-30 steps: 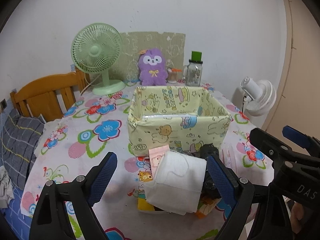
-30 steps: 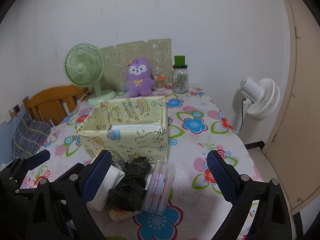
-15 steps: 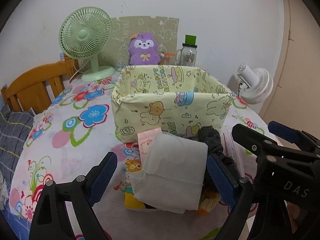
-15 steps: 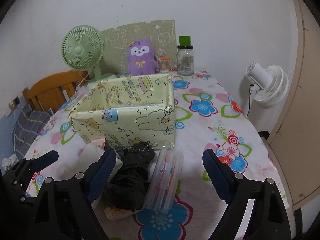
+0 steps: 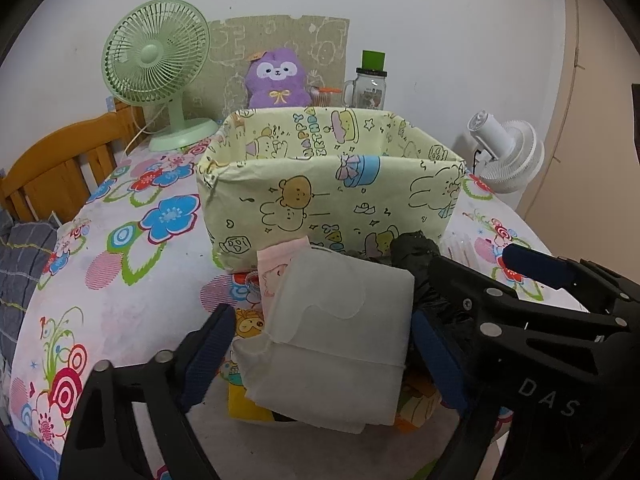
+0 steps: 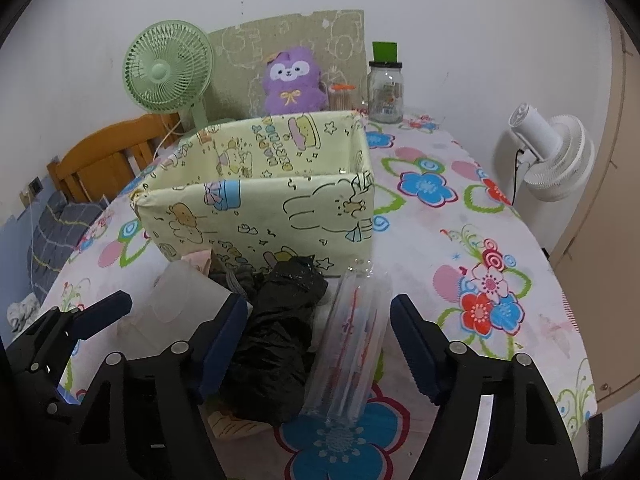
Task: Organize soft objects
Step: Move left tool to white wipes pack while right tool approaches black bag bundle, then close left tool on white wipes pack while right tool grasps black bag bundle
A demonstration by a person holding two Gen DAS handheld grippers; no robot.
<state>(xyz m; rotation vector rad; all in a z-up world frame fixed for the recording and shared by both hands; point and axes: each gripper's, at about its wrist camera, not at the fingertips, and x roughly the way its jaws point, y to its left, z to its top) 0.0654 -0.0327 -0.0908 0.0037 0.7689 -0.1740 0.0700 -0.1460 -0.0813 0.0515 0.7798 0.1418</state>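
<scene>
A pale yellow cartoon-print box (image 5: 332, 200) (image 6: 264, 216) stands open on the flowered table. In front of it lies a pile: a white folded pad (image 5: 340, 332) (image 6: 176, 304), a pink packet (image 5: 276, 268), a black crumpled bag (image 6: 276, 340) (image 5: 416, 256), a clear plastic sleeve (image 6: 352, 344) and a yellow printed packet (image 5: 248, 404) underneath. My left gripper (image 5: 320, 356) is open, its fingers on either side of the white pad. My right gripper (image 6: 316, 348) is open, straddling the black bag and clear sleeve.
At the table's back stand a green fan (image 5: 160, 68), a purple plush toy (image 5: 276, 80), a patterned board (image 5: 280, 52) and a glass jar with green lid (image 5: 370, 84). A white fan (image 6: 556, 156) stands right of the table. A wooden chair (image 5: 52, 168) is at left.
Both grippers have moved forward and down toward the pile; the white pad now lies between the left fingers, the black bag and sleeve between the right fingers. Both stay open.
</scene>
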